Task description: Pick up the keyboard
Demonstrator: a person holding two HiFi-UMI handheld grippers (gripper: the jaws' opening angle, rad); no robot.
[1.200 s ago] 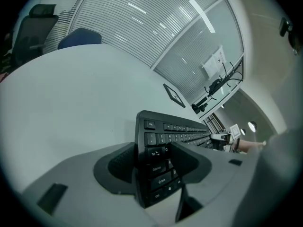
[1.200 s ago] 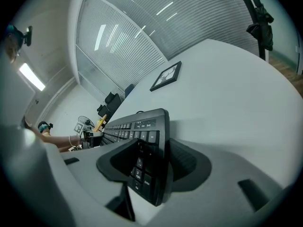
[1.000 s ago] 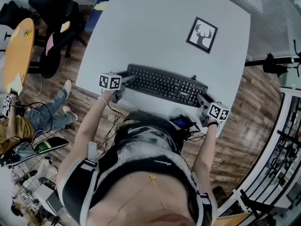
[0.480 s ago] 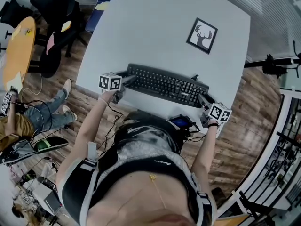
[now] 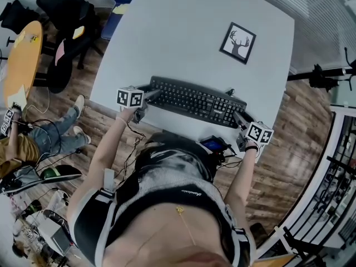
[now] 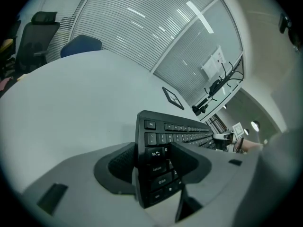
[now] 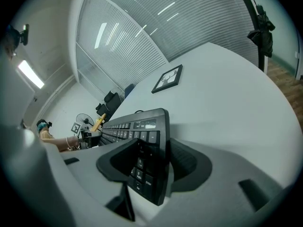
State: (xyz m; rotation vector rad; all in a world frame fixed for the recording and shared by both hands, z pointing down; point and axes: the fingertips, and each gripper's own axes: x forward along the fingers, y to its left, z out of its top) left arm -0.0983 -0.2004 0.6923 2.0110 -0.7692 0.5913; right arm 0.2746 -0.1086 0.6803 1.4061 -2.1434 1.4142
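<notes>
Keyboard (image 5: pixel 194 100) is near the edge of the white counter (image 5: pixel 183 32). Fingers of the left gripper (image 5: pixel 151 93) pinch its left end, those of the right gripper (image 5: pixel 239 117) its right end.

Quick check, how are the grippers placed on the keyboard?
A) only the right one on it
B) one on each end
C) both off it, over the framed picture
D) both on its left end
B: the left gripper grips the keyboard at its left end, and the right gripper grips its right end.

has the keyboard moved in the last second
No. The keyboard lies just as far below the deer picture as before.
</notes>
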